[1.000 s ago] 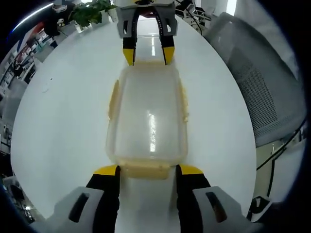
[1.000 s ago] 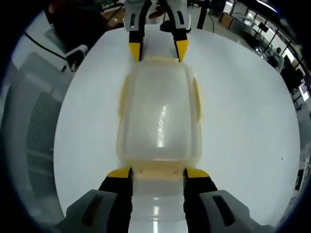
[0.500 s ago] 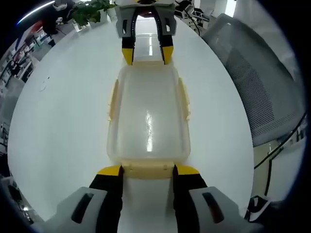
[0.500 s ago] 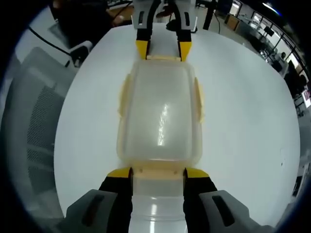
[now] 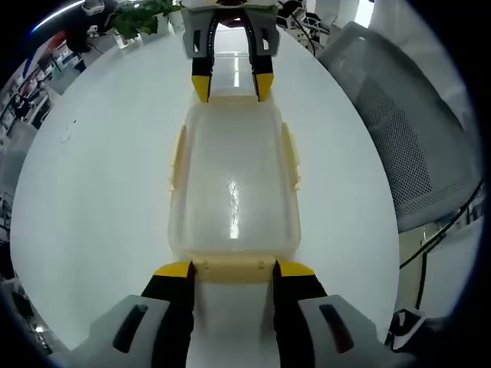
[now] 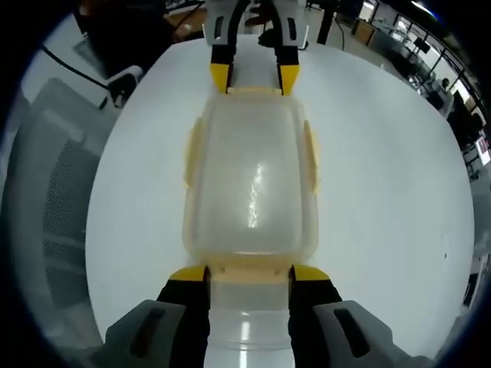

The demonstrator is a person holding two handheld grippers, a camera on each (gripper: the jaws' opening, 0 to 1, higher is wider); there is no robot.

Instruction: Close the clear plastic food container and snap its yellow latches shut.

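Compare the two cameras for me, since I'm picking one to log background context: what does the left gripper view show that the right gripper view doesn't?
Left gripper view alone: a potted plant beyond the table's far edge, and a grey mesh chair to the right. Right gripper view alone: the chair on the left, plus a dark cable. Both share the white table, the clear container with its yellow latches, and each claw's tips flanking an end latch: left claw, right claw.
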